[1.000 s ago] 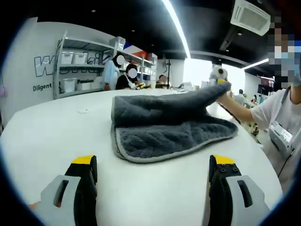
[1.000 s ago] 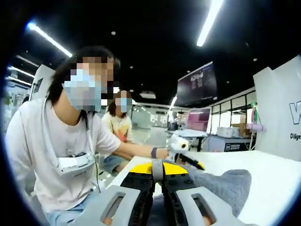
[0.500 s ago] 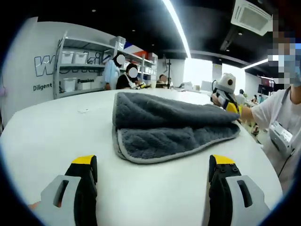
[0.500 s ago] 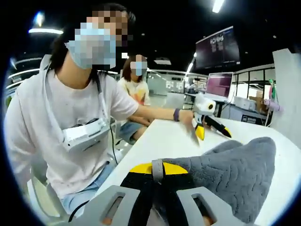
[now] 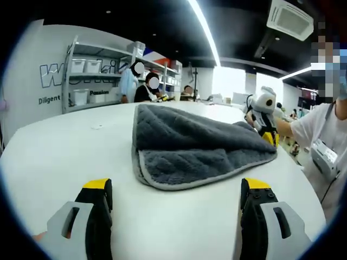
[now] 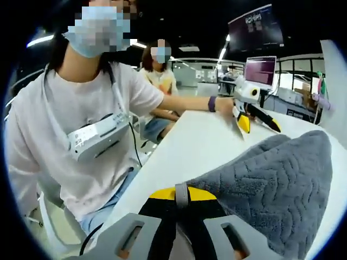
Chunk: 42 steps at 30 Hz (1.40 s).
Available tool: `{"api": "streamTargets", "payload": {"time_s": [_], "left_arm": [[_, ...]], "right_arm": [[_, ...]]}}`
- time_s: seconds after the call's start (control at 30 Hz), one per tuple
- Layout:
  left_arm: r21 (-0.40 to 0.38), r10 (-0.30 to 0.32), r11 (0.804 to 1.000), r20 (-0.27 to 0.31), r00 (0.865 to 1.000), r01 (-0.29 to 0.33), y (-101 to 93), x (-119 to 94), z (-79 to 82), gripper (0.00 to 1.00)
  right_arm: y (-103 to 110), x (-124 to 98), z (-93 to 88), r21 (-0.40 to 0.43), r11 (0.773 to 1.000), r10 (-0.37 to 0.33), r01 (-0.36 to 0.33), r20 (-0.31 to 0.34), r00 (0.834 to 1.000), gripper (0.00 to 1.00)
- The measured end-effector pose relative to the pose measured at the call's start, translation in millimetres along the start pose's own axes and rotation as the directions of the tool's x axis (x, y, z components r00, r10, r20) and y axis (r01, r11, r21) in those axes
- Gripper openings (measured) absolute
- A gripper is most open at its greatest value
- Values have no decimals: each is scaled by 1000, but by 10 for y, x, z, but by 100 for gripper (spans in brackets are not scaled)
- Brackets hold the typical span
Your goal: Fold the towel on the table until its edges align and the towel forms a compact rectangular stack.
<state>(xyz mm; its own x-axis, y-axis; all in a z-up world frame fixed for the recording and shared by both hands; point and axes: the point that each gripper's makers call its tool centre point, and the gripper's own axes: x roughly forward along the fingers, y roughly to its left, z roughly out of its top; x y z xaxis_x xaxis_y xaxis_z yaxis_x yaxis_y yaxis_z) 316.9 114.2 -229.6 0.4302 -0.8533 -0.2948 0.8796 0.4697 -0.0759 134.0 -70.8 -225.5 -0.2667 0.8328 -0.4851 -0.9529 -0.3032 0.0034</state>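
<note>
Towel: the grey towel (image 5: 198,149) lies on the white worktop (image 5: 65,146), folded over itself, with its pale-edged lower layer showing along the near side.
What changed: a second ago the upper layer was held raised on the right; now it lies flat over the lower one. I judge this fold nearly laid.
Right tool: the right tool (image 6: 182,199) has its yellow-tipped jaws closed on the towel's corner; in the left gripper view it sits at the towel's far right edge (image 5: 264,116), lower than before.
Left tool: the left tool (image 5: 176,190) has its jaws wide apart and holds nothing, hovering near the towel's near edge, as in the earlier frames.
Edges: the upper layer stops short of the lower edge on the near side, so alignment looks unfinished.
Surroundings: a person in a white shirt (image 6: 81,135) sits beside the worktop; shelving (image 5: 92,76) stands far left.
</note>
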Motion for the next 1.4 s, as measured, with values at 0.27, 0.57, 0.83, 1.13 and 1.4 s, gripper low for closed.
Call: {"api": "streamTargets", "payload": {"time_s": [0.27, 0.57, 0.83, 1.13, 1.4], "left_arm": [[1, 2, 1000, -4, 1000, -2, 3, -2, -15, 97], [1, 3, 1000, -6, 1000, -3, 13, -5, -22, 97], [0, 4, 1000, -7, 1000, -4, 26, -9, -22, 96], [-1, 8, 1000, -9, 1000, -8, 36, -14, -22, 96], [-5, 10, 1000, -8, 1000, -10, 34, -14, -19, 96]], "right_arm": [[27, 32, -53, -97, 994, -65, 53, -128, 990, 1], [10, -111, -170, -146, 985, -125, 93, -228, 966, 1], [-119, -428, -364, -118, 977, -201, 176, -265, 943, 1], [-398, -832, -594, -30, 953, -301, 302, -219, 928, 1], [-745, -1160, -778, -38, 892, -447, 451, -225, 866, 1]]}}
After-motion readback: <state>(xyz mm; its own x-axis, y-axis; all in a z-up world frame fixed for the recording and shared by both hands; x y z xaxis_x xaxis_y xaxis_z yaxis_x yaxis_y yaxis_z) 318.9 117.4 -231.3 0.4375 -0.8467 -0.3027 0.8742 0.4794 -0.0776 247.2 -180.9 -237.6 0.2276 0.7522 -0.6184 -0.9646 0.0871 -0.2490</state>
